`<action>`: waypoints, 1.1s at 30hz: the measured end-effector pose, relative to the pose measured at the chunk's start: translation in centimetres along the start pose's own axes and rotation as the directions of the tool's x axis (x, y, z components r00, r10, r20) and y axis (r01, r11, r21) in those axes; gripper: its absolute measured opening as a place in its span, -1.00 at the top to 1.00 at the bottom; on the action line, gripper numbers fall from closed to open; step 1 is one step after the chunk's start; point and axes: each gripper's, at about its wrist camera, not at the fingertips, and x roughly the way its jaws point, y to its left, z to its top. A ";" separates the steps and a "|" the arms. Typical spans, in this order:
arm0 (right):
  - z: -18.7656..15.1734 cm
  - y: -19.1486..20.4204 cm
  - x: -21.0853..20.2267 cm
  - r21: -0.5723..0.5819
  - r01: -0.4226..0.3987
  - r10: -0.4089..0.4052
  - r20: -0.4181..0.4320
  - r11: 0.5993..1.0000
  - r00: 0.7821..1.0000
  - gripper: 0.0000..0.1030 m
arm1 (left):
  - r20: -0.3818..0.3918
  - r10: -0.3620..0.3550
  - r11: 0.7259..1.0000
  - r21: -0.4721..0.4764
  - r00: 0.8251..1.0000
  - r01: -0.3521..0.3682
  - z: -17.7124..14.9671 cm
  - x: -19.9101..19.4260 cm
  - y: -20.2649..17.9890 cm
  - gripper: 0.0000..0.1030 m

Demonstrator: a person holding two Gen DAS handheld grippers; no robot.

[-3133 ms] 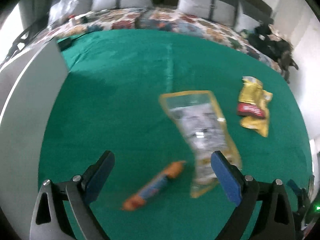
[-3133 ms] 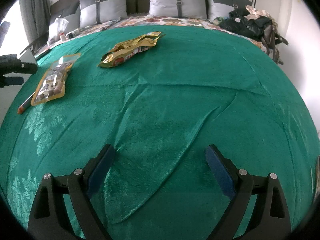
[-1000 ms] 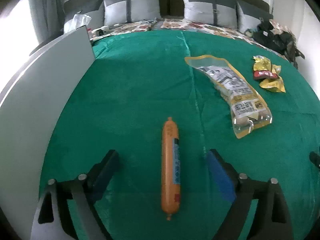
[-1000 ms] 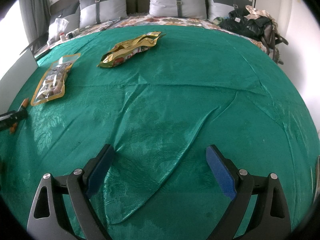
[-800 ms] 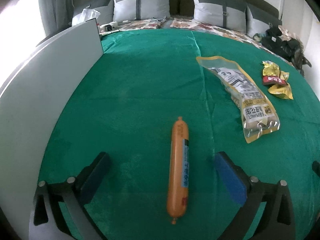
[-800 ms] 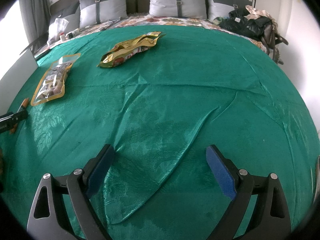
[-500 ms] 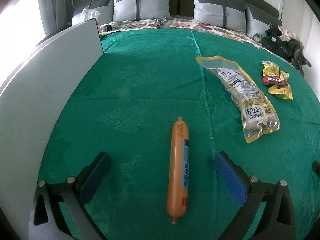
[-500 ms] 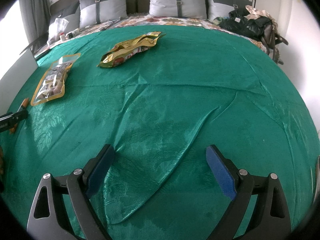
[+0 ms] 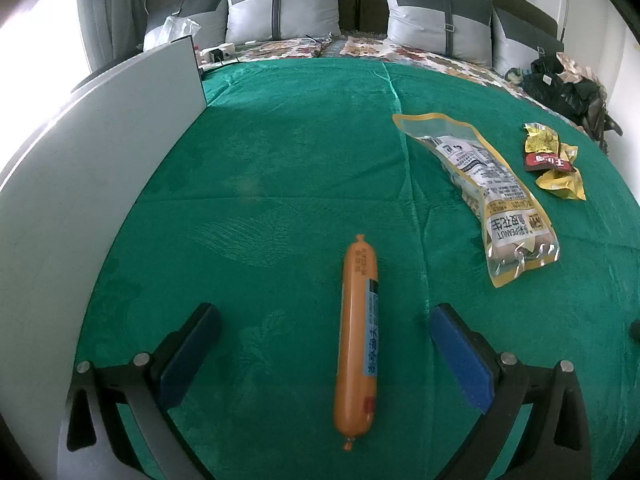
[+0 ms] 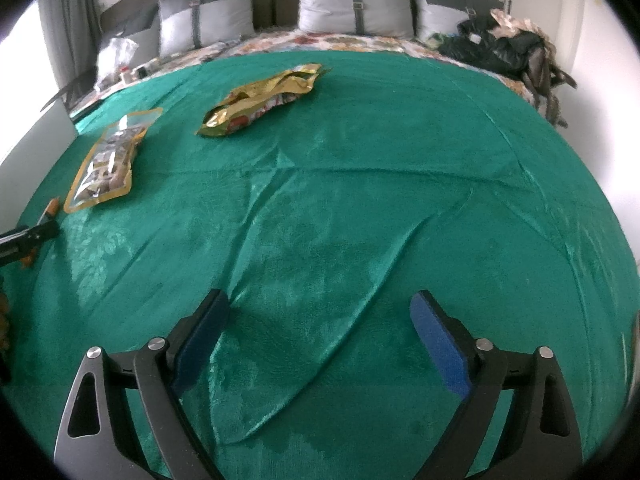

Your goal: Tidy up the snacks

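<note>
An orange sausage stick (image 9: 357,340) lies lengthwise on the green blanket, between the open fingers of my left gripper (image 9: 324,352). A clear yellow-edged peanut bag (image 9: 486,196) lies to its right, and a crumpled yellow snack bag (image 9: 554,160) further right. My right gripper (image 10: 320,340) is open and empty over bare blanket. In the right wrist view the peanut bag (image 10: 108,164) and a gold snack bag (image 10: 260,98) lie far left, and the left gripper's finger (image 10: 28,238) shows at the left edge beside the sausage tip (image 10: 51,206).
A white board (image 9: 80,184) stands upright along the left edge of the bed. Grey pillows (image 9: 280,12) line the headboard. Dark clothes (image 10: 512,52) are piled at the far right corner. A white plastic bag (image 9: 172,30) sits at the far left.
My left gripper swung from the peanut bag to line up around the sausage, which now lies between its fingers. In the last half second nothing moved. The right gripper stayed still.
</note>
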 end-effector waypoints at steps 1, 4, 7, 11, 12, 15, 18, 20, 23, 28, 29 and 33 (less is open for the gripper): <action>0.4 0.4 -0.4 0.029 -0.039 0.039 0.009 0.999 0.999 -0.80 | 0.000 0.000 1.000 0.000 1.000 0.000 0.0 0.0 0.0 -1.00; 3.3 3.6 -0.9 0.028 -0.150 0.149 0.036 0.988 0.988 -0.81 | 0.000 0.000 1.000 0.000 1.000 0.000 0.0 0.0 0.0 -1.00; 7.3 8.7 0.8 -0.052 -0.256 0.256 -0.013 0.965 0.967 -0.81 | 0.000 0.000 1.000 0.001 1.000 0.000 0.0 0.0 0.0 -1.00; 11.5 15.7 5.0 -0.155 -0.296 0.280 -0.115 0.943 0.953 -0.81 | 0.000 0.000 1.000 0.000 1.000 0.000 0.0 0.0 0.0 -1.00; 12.1 16.9 6.5 -0.168 -0.271 0.248 -0.150 0.948 0.957 -0.81 | 0.000 0.000 1.000 0.000 1.000 0.000 0.0 0.0 0.1 -1.00; 12.8 19.1 9.5 -0.192 -0.205 0.160 -0.224 0.960 0.961 -0.81 | 0.000 0.000 1.000 0.001 1.000 0.000 0.0 0.0 0.1 -1.00; 12.8 20.2 10.8 -0.196 -0.184 0.127 -0.272 0.963 0.954 -0.81 | 0.000 -0.001 1.000 0.000 1.000 0.001 0.0 0.0 0.1 -1.00; 12.8 20.3 11.1 -0.172 -0.177 0.122 -0.289 0.969 0.950 -0.83 | 0.000 -0.001 1.000 0.000 1.000 0.001 0.0 0.0 0.1 -1.00; 13.0 20.1 10.8 -0.182 -0.187 0.127 -0.299 0.965 0.946 -0.64 | 0.000 -0.001 1.000 0.000 1.000 0.001 0.0 0.0 0.1 -1.00; 12.3 19.6 9.4 -0.196 -0.284 0.202 -0.355 0.939 0.913 0.00 | 0.000 -0.001 1.000 0.000 1.000 0.001 0.0 0.0 0.1 -1.00; 11.7 19.3 8.9 -0.218 -0.292 0.202 -0.356 0.931 0.912 0.00 | 0.001 -0.001 1.000 0.000 1.000 0.001 0.0 0.0 0.1 -1.00; 9.7 16.2 7.0 -0.212 -0.328 0.239 -0.359 0.921 0.902 0.00 | 0.001 -0.001 1.000 0.000 1.000 0.001 0.0 0.0 0.1 -1.00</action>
